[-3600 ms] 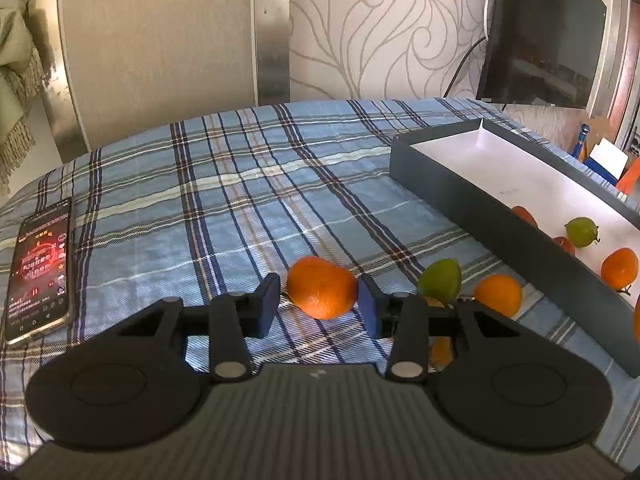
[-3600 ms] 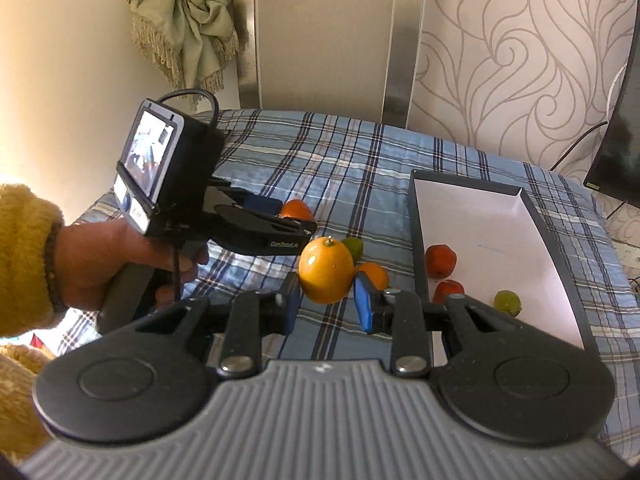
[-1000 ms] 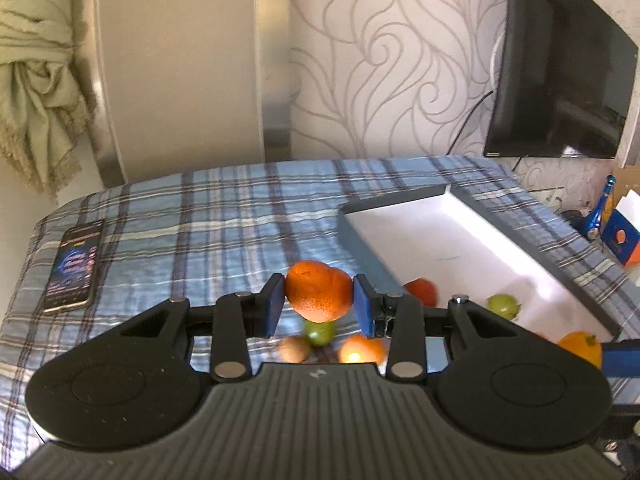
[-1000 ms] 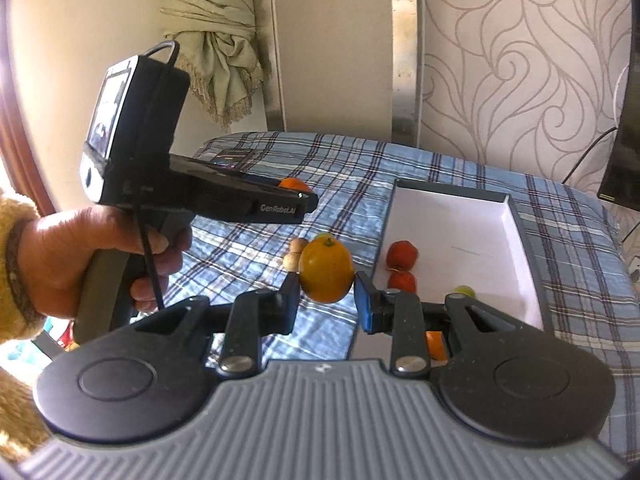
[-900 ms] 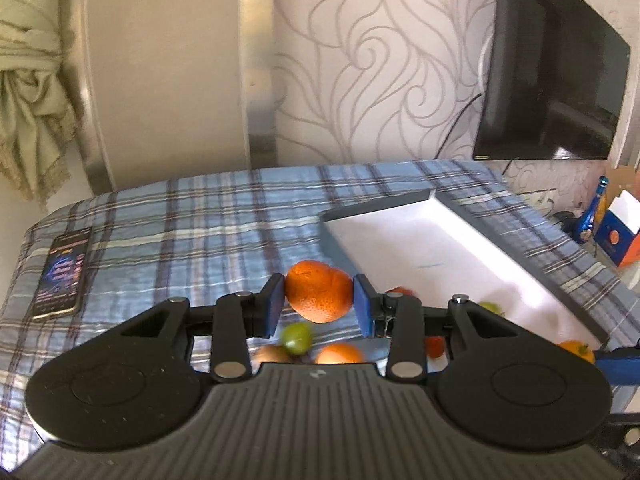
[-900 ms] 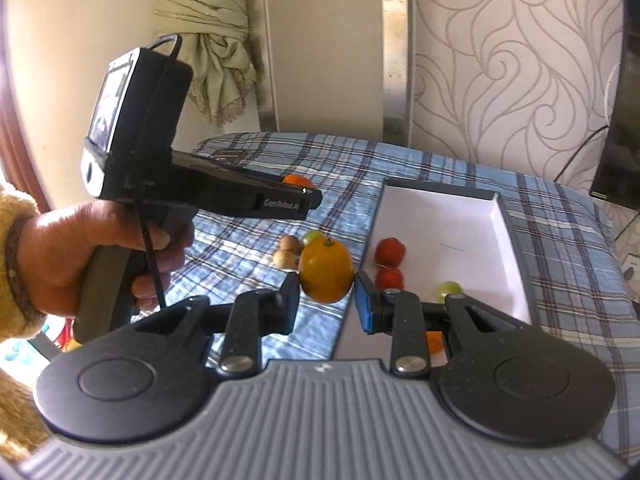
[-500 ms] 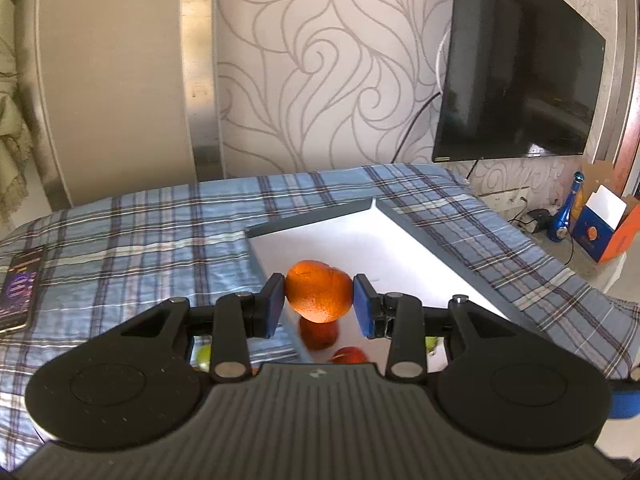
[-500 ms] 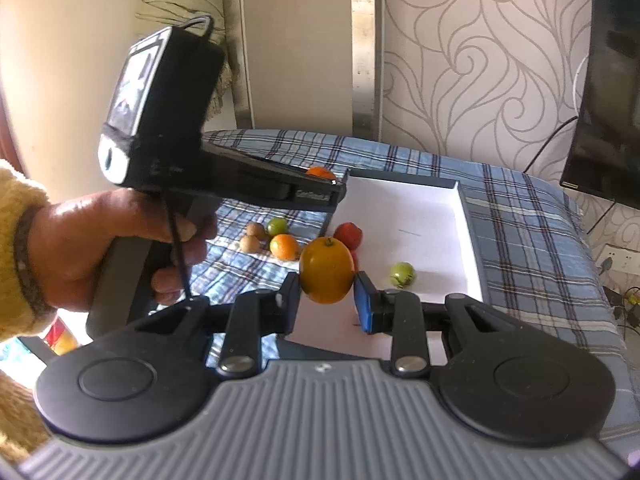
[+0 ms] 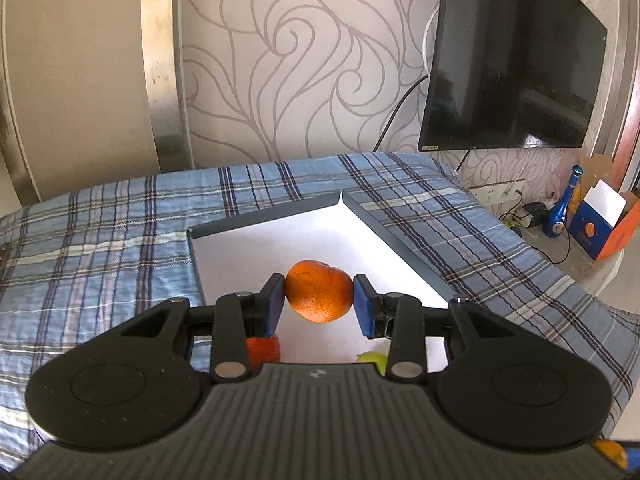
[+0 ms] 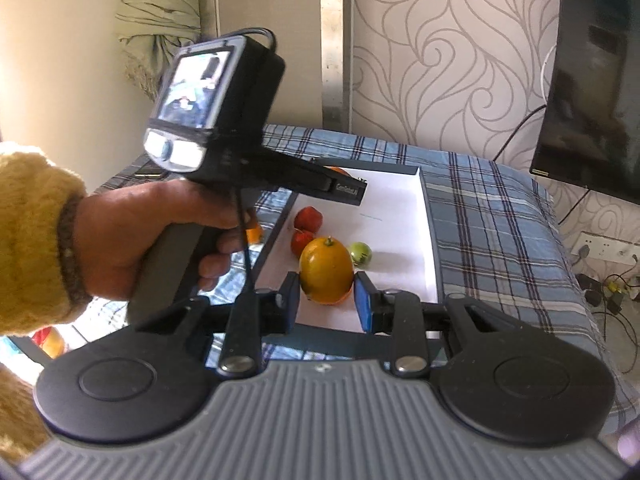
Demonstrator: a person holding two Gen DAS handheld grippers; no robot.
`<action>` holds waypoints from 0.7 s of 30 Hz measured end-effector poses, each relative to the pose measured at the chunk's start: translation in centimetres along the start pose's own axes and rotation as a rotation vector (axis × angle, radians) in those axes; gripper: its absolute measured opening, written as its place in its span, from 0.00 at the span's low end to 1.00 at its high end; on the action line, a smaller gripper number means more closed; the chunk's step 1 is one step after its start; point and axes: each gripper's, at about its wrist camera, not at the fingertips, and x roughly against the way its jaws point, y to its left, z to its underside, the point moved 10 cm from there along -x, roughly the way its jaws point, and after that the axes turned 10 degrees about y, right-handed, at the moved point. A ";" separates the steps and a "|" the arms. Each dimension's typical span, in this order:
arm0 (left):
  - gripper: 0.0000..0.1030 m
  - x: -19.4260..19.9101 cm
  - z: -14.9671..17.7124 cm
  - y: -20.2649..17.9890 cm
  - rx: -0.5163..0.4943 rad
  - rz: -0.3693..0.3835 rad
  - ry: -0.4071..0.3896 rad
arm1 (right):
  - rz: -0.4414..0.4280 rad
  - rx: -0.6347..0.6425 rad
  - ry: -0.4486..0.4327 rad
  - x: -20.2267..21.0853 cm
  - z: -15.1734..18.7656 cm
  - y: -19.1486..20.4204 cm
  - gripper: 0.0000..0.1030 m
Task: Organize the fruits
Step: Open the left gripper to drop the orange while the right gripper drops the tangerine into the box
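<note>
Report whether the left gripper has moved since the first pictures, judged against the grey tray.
Yes. The left gripper, shut on its orange, went from beside the tray over the plaid cloth to above the tray's white floor.

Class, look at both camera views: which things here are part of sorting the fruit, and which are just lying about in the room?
Part of the job:
- orange in the left claw
- yellow-orange fruit in the right claw
- tray
- red fruits and green fruit in the tray

Just lying about:
- television
- blue bottle
- orange box
- checked cloth
</note>
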 end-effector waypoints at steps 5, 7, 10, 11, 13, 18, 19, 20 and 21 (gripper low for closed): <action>0.42 -1.8 -0.5 -0.5 -0.001 -0.006 0.024 | 0.011 -0.008 0.008 0.1 0.3 -0.6 0.32; 0.42 -2.4 -0.6 -0.6 -0.009 -0.015 0.030 | 0.014 -0.010 0.012 0.0 0.5 -0.8 0.32; 0.42 -3.2 -0.6 -0.4 -0.002 -0.025 0.048 | 0.017 -0.014 0.020 -0.1 0.7 -1.0 0.32; 0.42 -3.4 -0.6 -0.4 0.000 -0.024 0.048 | 0.017 -0.014 0.022 -0.1 0.7 -1.1 0.32; 0.44 -3.5 -0.5 -0.2 0.003 -0.025 0.050 | 0.018 -0.015 0.024 -0.1 0.8 -1.1 0.32; 0.51 -3.2 -0.6 -0.3 -0.003 -0.019 0.031 | 0.020 -0.014 0.030 -0.3 0.8 -1.2 0.32; 0.55 -3.0 -0.6 -0.3 -0.008 -0.021 0.024 | 0.020 -0.012 0.032 -0.4 0.7 -1.2 0.32; 0.56 -2.9 -0.7 -0.4 -0.011 -0.023 0.018 | 0.018 -0.010 0.033 -0.4 0.7 -1.1 0.32; 0.56 -2.7 -0.7 -0.4 -0.014 -0.023 0.015 | 0.017 -0.007 0.032 -0.4 0.8 -1.1 0.32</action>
